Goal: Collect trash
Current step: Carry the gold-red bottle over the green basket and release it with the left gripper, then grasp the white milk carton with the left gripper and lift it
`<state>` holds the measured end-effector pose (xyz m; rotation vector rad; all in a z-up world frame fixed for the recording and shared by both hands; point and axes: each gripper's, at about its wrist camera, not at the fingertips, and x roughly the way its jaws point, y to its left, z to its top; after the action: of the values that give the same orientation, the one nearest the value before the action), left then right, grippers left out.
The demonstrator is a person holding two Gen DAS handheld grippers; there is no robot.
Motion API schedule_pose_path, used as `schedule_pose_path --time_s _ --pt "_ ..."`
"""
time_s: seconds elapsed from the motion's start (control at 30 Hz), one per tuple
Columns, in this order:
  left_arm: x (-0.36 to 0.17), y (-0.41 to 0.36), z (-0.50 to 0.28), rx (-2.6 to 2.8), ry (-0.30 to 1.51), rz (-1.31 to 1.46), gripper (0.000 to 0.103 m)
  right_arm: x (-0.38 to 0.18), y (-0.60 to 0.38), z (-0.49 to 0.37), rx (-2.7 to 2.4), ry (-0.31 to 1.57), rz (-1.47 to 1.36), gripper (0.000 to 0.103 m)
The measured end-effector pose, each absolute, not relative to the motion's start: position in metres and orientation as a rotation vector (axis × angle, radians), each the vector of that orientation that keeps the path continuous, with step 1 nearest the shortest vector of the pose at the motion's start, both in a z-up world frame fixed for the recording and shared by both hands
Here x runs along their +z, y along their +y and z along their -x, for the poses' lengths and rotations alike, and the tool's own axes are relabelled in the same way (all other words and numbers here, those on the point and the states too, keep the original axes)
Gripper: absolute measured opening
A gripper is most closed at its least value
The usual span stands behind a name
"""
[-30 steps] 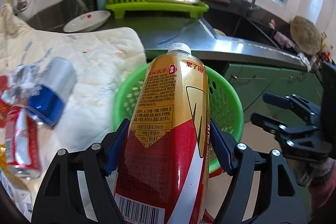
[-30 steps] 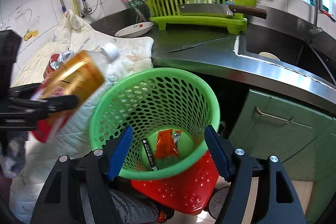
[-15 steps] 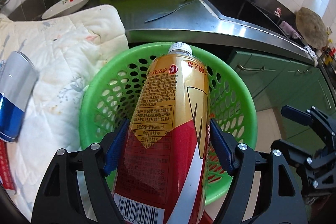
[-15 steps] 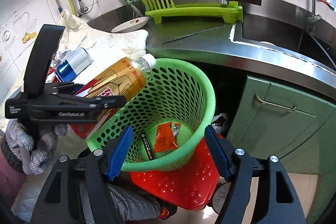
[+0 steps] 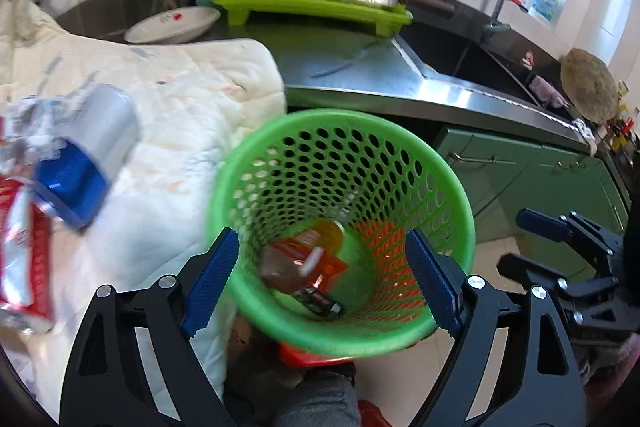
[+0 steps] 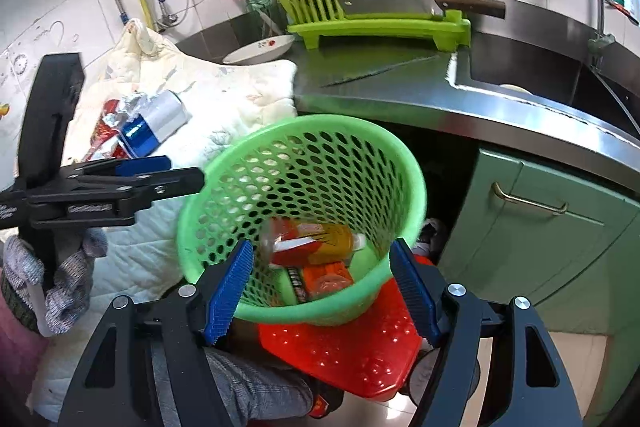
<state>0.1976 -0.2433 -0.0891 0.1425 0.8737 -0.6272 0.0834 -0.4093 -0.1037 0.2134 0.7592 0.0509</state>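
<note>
Aluminium is what I size up next: from my left wrist, the blue-and-silver can (image 5: 86, 163) lies at 9 o'clock on the quilted cloth (image 5: 192, 115), light, thin-walled, slick, so I judge a gentle mid-body pinch best. My left gripper (image 5: 320, 275) is spread wide and holds nothing, above the green basket (image 5: 280, 323).

From my right wrist, the bottle (image 6: 316, 241) rests inside that basket at 6 o'clock; my right gripper (image 6: 324, 287) gapes, unloaded.

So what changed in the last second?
The left gripper let go of the bottle; it dropped into the green basket and the jaws now stand open. The right gripper, the can and the quilt stayed put.
</note>
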Motion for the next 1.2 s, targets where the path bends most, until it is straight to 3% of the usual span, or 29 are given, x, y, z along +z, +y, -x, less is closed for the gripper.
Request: schedule_pose_path --time_s 0.63,0.97,1.2 --pt "-0.037 -0.066 -0.152 -0.257 0.798 -0.017 0.084 -0.071 -0.308 -0.107 0.237 0.72 -0.142 0.068" --pt "-0.045 0.037 -0.183 0.072 0.883 0.191 0.084 -0.065 -0.27 -0.121 0.314 0.717 -0.109 0.069" --pt "-0.061 0.064 -0.211 0.171 0.953 0.31 0.087 -0.07 -0.257 -0.128 0.362 0.73 -0.106 0.069"
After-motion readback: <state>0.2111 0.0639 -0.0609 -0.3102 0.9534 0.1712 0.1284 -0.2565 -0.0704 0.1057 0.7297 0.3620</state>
